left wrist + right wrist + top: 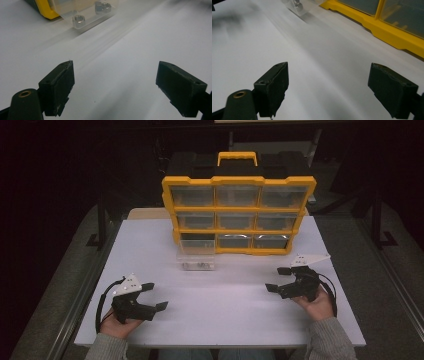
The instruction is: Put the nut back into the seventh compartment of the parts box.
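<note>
White table with a yellow-and-black organizer case standing upright at the far middle, carry handle on top. Its face shows a three-by-three grid of clear drawers. The bottom-left slot is open and dark — its clear drawer is pulled out and sits on the table just in front of that slot, touching or nearly touching the case's lower edge; cannot tell which.

Contents of the drawer: small metal hex nuts, seen through the clear wall in the left gripper view, at least three — one nearer the corner, two close together further back.

Left gripper: held in the person's left hand at the near left of the table, jaws spread wide, nothing between them. In its own view the left gripper shows bare tabletop between the two black jaws, with the drawer well ahead and to the upper left.

Right gripper: held in the right hand at the near right, jaws likewise wide apart and empty. The right gripper looks across bare table; the case's yellow lower frame runs along the upper right, and the drawer's corner shows blurred at the top.

Both grippers are well apart from the case and from each other. Grey sleeves enter from the bottom edge.
</note>
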